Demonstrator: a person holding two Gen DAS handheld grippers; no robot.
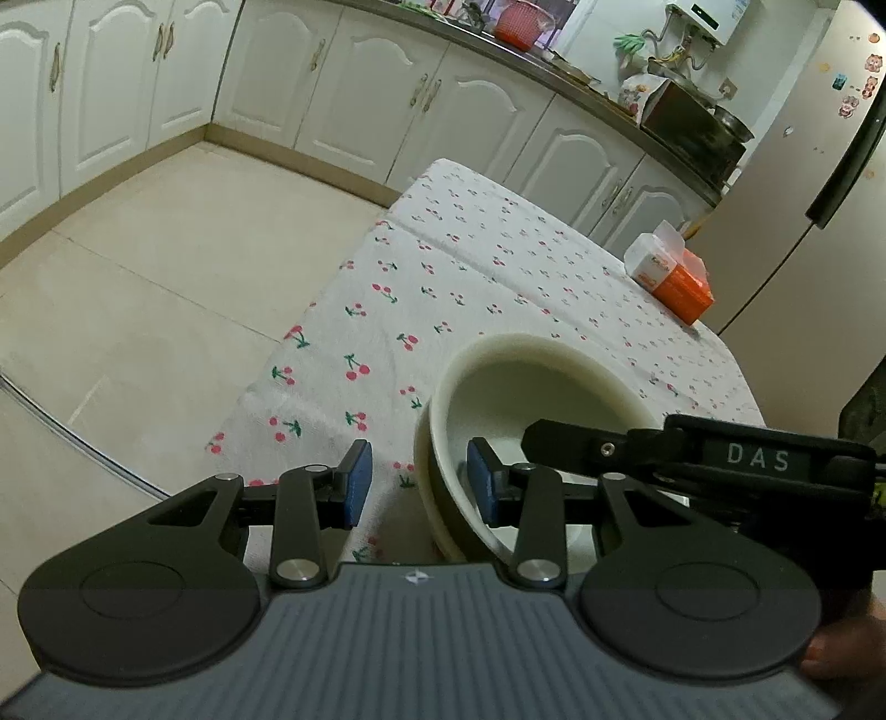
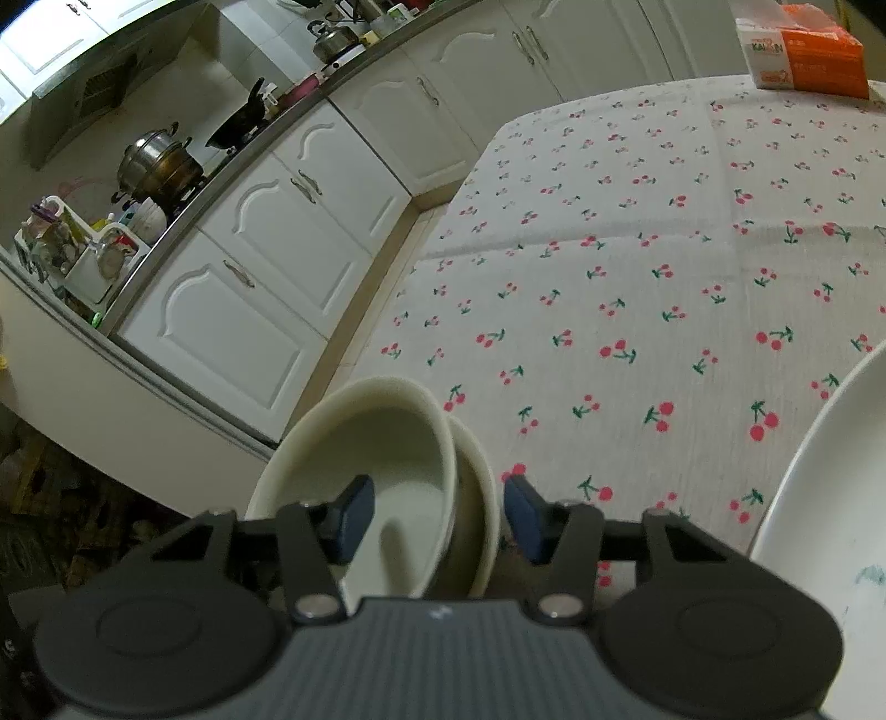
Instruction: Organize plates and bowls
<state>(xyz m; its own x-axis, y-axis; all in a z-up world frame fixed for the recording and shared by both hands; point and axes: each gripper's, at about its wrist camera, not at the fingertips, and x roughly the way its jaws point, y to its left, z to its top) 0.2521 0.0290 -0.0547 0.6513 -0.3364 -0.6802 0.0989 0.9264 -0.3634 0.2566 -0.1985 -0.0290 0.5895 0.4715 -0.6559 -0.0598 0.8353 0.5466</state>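
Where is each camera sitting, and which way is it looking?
Left wrist: sits on the left tongs, looking forward over stacked bowls and the cherry tablecloth toward cabinets; the right tongs show too.
Right wrist: sits on the right tongs, looking over the bowls, beside a white plate.
Shared: bowls, tablecloth, orange box.

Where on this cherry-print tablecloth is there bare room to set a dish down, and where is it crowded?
Free: the wide middle of the tablecloth, between the orange box at the far edge and the nested bowls nearby. Crowded: the near edge, where the bowls, both grippers and a white plate sit close.
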